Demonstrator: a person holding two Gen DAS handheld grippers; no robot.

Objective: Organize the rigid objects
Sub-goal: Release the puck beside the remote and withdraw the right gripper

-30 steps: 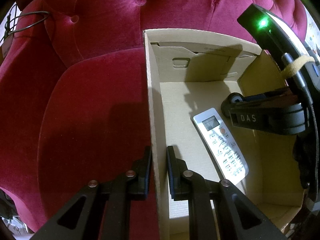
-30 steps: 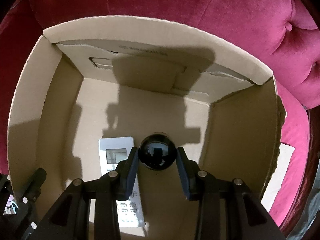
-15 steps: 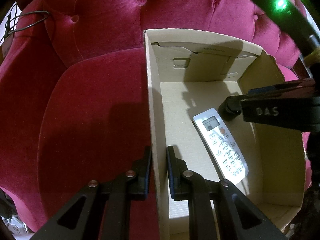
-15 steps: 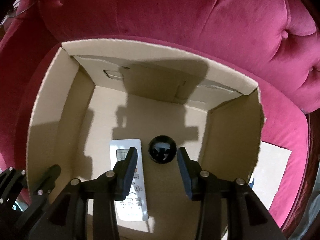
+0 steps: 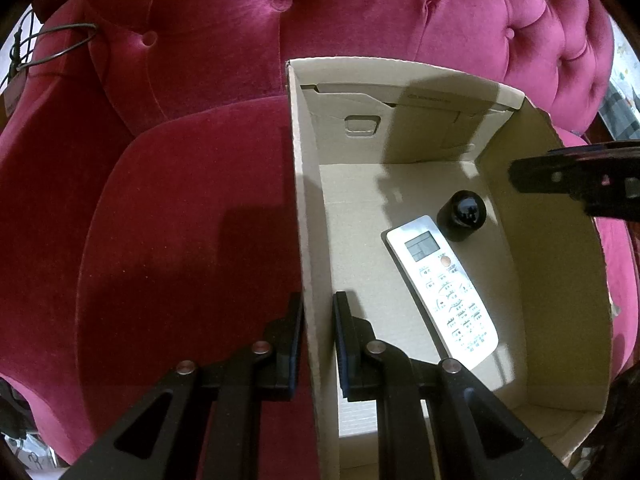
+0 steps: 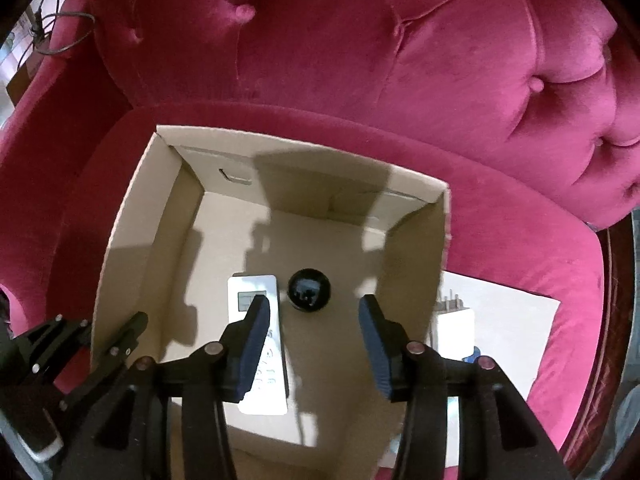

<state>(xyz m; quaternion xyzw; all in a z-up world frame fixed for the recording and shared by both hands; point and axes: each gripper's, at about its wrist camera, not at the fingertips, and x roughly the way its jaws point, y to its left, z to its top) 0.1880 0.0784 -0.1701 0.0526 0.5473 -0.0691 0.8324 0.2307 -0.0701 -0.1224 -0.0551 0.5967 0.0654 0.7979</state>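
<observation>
- Gripping the left wall of the cardboard box (image 5: 308,240), your left gripper (image 5: 318,344) has one finger outside against the sofa side and the other inside the box, with the wall pinched between the two pads
- Your right gripper (image 6: 312,340) hangs above the box with its jaws spread wide and nothing between them; in the left wrist view its dark body (image 5: 580,184) shows over the right wall of the box
- The black round-topped object (image 6: 309,290) stands upright on the box floor, below and just beyond your right fingertips and clear of both pads
- The white remote control (image 5: 442,290) lies flat on the box floor, buttons and display facing up, its display end just beside the black object; you cannot tell whether the two touch
- In the right wrist view your left finger pad (image 6: 254,344) covers part of the remote's middle
- The box sits on the seat cushion of a crimson tufted velvet sofa (image 6: 360,60), its far wall close to the backrest
- To the right of the box, on the same cushion, a white sheet (image 6: 508,320) lies flat with a white plug adapter (image 6: 454,326) on it, prongs up, close to the box's right wall
- A thin wire loop (image 5: 60,46) hangs over the sofa's left arm
</observation>
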